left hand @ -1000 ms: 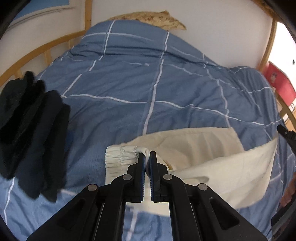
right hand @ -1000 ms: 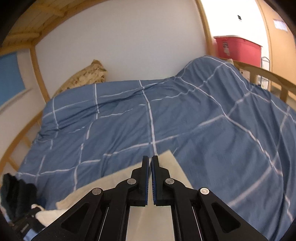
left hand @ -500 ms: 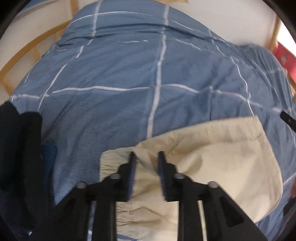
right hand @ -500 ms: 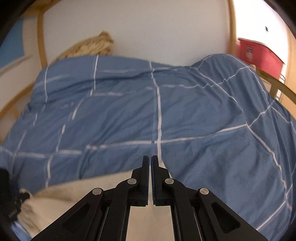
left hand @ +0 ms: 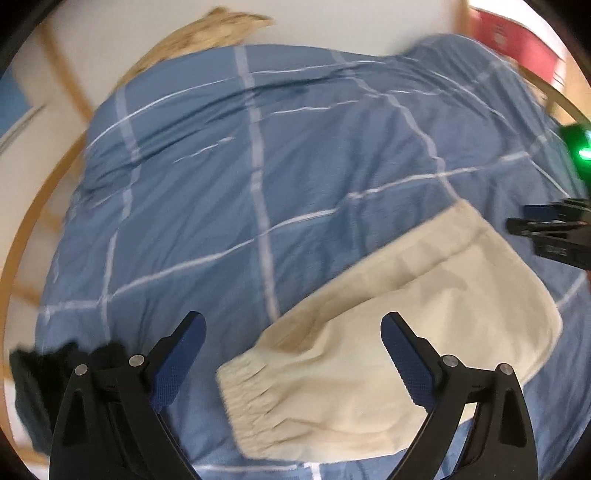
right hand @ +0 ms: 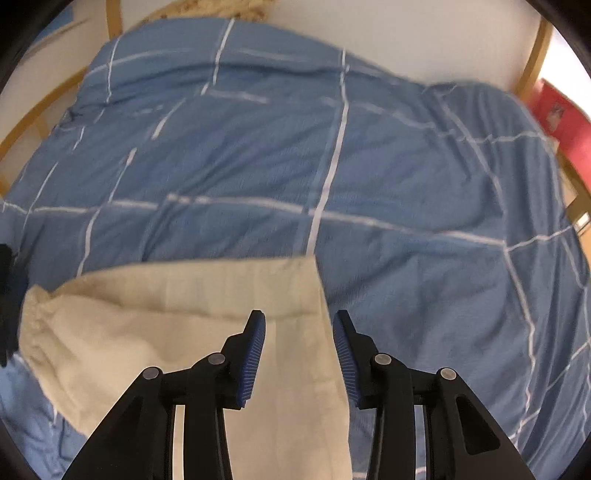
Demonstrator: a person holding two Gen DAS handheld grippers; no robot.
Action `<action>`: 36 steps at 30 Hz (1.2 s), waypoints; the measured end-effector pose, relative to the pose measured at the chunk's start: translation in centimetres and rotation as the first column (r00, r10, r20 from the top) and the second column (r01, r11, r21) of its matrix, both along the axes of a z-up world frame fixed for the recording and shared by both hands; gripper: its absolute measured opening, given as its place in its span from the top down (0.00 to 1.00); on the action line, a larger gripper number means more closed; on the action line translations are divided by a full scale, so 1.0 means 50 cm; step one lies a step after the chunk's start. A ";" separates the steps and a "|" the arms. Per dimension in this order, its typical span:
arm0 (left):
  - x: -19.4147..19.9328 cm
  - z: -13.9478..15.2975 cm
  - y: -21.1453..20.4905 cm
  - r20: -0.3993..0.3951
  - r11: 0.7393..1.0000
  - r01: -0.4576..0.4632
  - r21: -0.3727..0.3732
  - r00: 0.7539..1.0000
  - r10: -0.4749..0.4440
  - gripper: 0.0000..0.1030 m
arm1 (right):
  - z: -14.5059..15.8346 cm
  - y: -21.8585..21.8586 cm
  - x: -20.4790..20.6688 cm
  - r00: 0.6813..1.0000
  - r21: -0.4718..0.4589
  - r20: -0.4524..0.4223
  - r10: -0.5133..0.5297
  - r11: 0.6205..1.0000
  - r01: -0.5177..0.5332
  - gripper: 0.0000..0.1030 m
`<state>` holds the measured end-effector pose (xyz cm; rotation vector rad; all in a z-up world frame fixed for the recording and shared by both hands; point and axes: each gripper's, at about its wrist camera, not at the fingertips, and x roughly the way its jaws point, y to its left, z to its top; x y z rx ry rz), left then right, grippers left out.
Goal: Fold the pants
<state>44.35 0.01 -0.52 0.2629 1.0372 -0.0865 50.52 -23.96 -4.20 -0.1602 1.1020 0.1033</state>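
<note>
The cream pants (left hand: 391,332) lie folded flat on the blue checked duvet (left hand: 258,166), with the elastic waistband at the near left. My left gripper (left hand: 293,354) is wide open and empty, its jaws either side of the waistband end, above the cloth. The right wrist view shows the same pants (right hand: 184,325) with their right edge running between the jaws. My right gripper (right hand: 299,350) is open and empty over that edge. It also shows at the right edge of the left wrist view (left hand: 546,232).
Dark clothes (left hand: 40,376) lie at the near left of the bed. A tan pillow (left hand: 207,33) sits at the head against the white wall. A wooden bed frame (right hand: 33,110) runs around the mattress. A red box (right hand: 561,118) stands beyond the right side.
Both grippers were shut on the pants; the left opened first, then the right. The pants now lie released and flat on the duvet, and both grippers have drawn back.
</note>
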 end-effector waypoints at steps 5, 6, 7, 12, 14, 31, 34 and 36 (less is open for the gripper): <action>0.038 -0.038 -0.038 -0.101 0.992 0.097 -0.077 0.989 -0.104 0.12 | -0.054 -0.032 0.022 0.994 0.043 -0.111 0.003 0.999 0.001 0.62; 0.046 -0.049 -0.043 -0.120 0.991 0.104 -0.088 0.986 -0.114 0.16 | -0.065 -0.036 0.027 0.993 0.039 -0.118 0.014 0.999 -0.009 0.62; 0.052 -0.061 -0.048 -0.135 0.989 0.108 -0.097 0.984 -0.120 0.17 | -0.072 -0.039 0.031 0.992 0.039 -0.125 0.020 0.999 -0.015 0.62; 0.087 -0.103 -0.048 -0.186 0.982 0.101 -0.157 0.974 -0.130 0.19 | -0.100 -0.044 0.046 0.989 0.046 -0.144 0.032 0.999 -0.025 0.62; 0.098 -0.114 -0.049 -0.201 0.978 0.104 -0.181 0.970 -0.141 0.20 | -0.109 -0.045 0.050 0.988 0.051 -0.153 0.034 0.998 -0.026 0.62; 0.129 -0.220 -0.080 -0.376 0.950 0.187 -0.251 0.885 -0.273 0.75 | -0.152 -0.071 0.047 0.983 0.063 -0.175 0.058 0.997 -0.047 0.87; 0.112 -0.225 -0.083 -0.374 0.946 0.216 -0.242 0.879 -0.296 0.92 | -0.139 -0.074 0.032 0.988 0.047 -0.141 0.069 0.997 -0.063 0.94; 0.099 -0.219 -0.087 -0.356 0.940 0.251 -0.233 0.877 -0.322 0.95 | -0.126 -0.077 0.024 0.990 0.047 -0.119 0.069 0.997 -0.064 0.96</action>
